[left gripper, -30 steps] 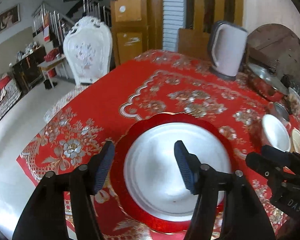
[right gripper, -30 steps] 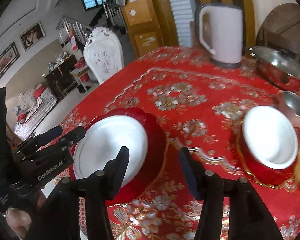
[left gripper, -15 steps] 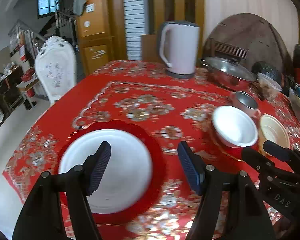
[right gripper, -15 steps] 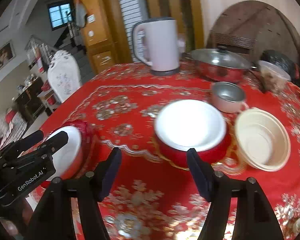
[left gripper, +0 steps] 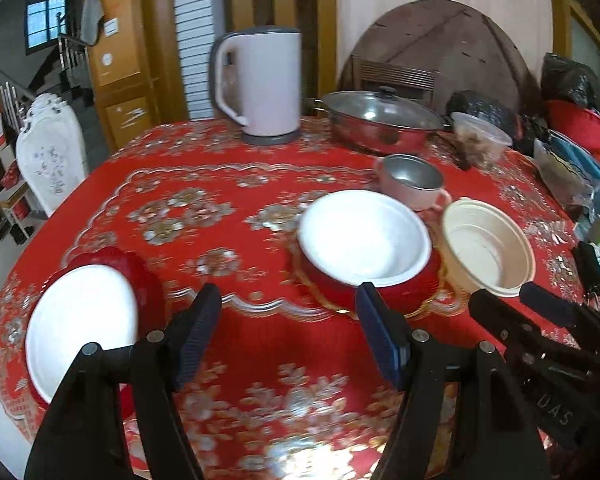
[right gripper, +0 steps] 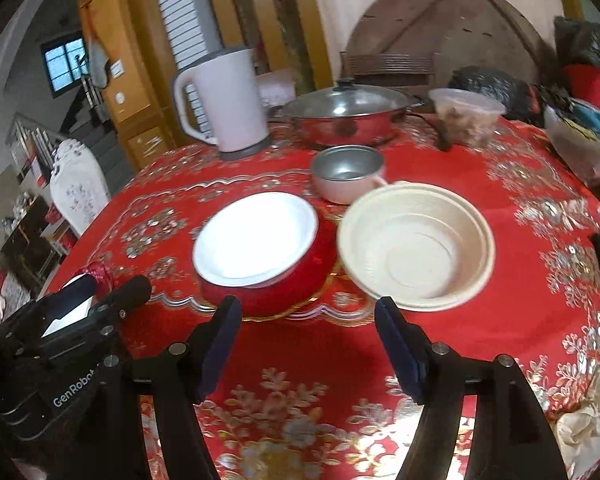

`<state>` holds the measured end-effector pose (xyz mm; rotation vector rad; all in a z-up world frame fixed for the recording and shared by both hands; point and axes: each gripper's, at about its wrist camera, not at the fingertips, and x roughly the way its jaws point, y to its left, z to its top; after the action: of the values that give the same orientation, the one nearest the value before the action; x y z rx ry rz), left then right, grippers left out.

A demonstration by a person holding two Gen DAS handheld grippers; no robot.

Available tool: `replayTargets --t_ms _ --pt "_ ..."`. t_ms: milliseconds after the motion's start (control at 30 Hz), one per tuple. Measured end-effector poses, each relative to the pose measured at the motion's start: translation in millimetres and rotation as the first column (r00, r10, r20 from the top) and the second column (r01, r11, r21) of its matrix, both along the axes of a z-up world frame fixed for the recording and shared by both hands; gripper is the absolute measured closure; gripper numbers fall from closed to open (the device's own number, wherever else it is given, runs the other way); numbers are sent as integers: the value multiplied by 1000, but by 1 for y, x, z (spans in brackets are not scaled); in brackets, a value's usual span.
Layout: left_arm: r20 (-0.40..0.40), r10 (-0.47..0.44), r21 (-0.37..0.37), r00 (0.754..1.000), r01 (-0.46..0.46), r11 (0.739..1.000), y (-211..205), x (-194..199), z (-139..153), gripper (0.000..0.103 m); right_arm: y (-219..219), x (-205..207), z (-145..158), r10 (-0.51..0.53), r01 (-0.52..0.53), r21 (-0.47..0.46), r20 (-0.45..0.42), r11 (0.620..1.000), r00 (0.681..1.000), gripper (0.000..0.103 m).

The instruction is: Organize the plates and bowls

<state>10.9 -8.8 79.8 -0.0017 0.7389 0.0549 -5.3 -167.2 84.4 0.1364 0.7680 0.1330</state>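
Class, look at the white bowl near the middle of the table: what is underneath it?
The white bowl sits nested in a red bowl, which rests on a gold-rimmed plate. Most of that plate, and the red bowl's inside, are covered from view.

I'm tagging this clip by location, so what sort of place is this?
Most likely a home dining area. A table under a red floral tablecloth holds a kettle, a lidded steel pan and bowls. A staircase and an ornate white chair stand behind it.
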Motion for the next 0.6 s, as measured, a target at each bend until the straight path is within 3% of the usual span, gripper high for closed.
replayTargets --t_ms 267,400,600 --pt "-17 -65 -17 998 65 998 -32 21 8 34 -30 4 -2 -34 36 71 -20 997 999 32" --pt "-37 -82 -31 996 81 996 -37 36 9 34 -43 12 -5 -26 35 158 -55 987 998 32" --pt "-93 -72 -43 993 68 997 -31 58 -2 34 -42 24 -6 18 -1 218 -78 976 997 32"
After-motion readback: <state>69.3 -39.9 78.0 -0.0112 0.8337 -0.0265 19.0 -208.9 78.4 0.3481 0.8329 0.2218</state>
